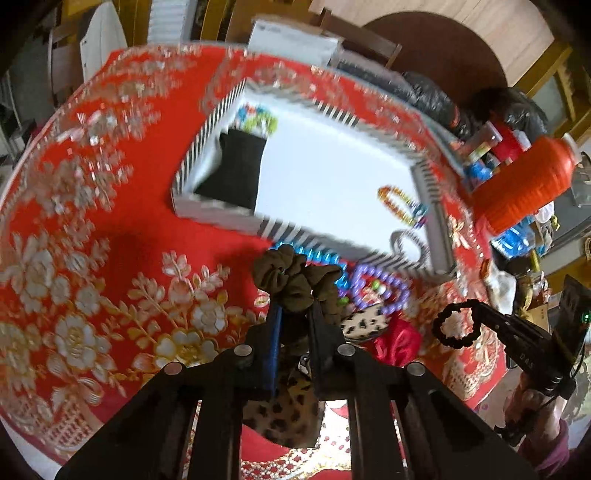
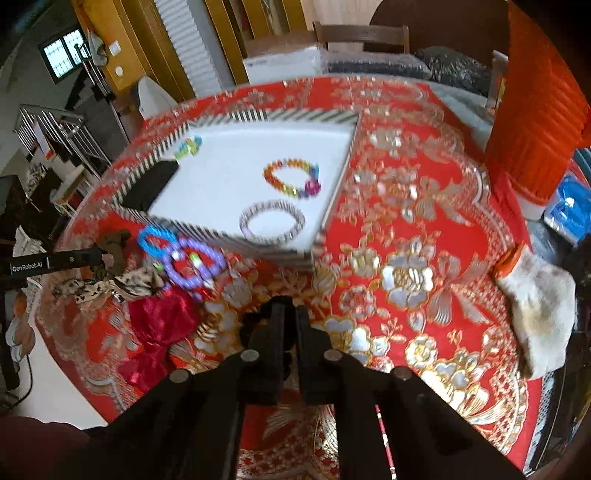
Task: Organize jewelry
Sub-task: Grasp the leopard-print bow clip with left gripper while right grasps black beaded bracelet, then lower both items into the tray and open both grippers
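Red embroidered cloth [image 2: 399, 236] with gold and white flowers covers the round table. On it sits a striped-rimmed white tray [image 2: 236, 166], holding a rainbow bead bracelet [image 2: 291, 179], a silver-grey bracelet [image 2: 272, 220] and a black pad [image 2: 149, 182]. Just in front of the tray lie a purple bead bracelet [image 2: 195, 264], a blue one [image 2: 155, 238], a leopard scrunchie [image 2: 110, 286] and a red satin scrunchie [image 2: 162, 325]. The left gripper [image 1: 295, 301] is clamped on an olive scrunchie [image 1: 295, 275] before the tray. The right gripper [image 2: 290, 314] pinches a black scrunchie [image 1: 456, 326]. Beyond the tray stand wooden doors [image 2: 122, 33] and a staircase railing [image 2: 51, 129]; an orange pleated lantern [image 2: 535, 110] stands to its right.
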`<state>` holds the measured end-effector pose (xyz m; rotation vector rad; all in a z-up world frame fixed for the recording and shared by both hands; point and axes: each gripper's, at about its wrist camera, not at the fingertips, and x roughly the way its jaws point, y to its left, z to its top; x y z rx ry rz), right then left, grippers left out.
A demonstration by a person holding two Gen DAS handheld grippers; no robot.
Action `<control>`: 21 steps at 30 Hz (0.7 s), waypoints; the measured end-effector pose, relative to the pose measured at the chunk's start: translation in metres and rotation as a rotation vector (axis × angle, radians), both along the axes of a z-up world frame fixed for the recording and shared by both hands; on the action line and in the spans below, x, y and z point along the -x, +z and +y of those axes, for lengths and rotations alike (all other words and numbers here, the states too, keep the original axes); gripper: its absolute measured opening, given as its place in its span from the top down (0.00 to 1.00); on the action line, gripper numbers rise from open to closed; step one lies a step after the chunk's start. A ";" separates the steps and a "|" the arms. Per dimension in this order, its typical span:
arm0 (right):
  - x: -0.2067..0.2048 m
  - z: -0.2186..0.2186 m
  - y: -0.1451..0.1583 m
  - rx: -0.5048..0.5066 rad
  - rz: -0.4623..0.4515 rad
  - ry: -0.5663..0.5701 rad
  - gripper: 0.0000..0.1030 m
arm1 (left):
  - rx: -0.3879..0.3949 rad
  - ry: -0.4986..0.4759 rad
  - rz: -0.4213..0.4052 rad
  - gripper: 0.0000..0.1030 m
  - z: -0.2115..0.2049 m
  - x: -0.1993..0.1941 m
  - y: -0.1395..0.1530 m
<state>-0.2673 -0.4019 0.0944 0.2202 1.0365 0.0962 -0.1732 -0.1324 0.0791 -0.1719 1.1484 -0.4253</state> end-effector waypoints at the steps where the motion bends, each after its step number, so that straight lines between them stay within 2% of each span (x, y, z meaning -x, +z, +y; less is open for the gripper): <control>1: -0.001 -0.001 0.004 -0.001 -0.007 0.002 0.95 | 0.007 0.004 -0.012 1.00 0.001 -0.001 0.008; 6: -0.009 -0.005 0.024 -0.023 -0.051 0.003 0.95 | 0.005 0.015 -0.077 1.00 0.002 -0.014 0.036; 13: -0.036 -0.002 0.043 -0.021 -0.099 0.003 0.95 | -0.006 0.006 -0.133 1.00 -0.011 -0.043 0.055; 21: -0.075 0.001 0.044 -0.012 -0.104 -0.005 0.95 | -0.037 -0.041 -0.152 1.00 -0.041 -0.077 0.053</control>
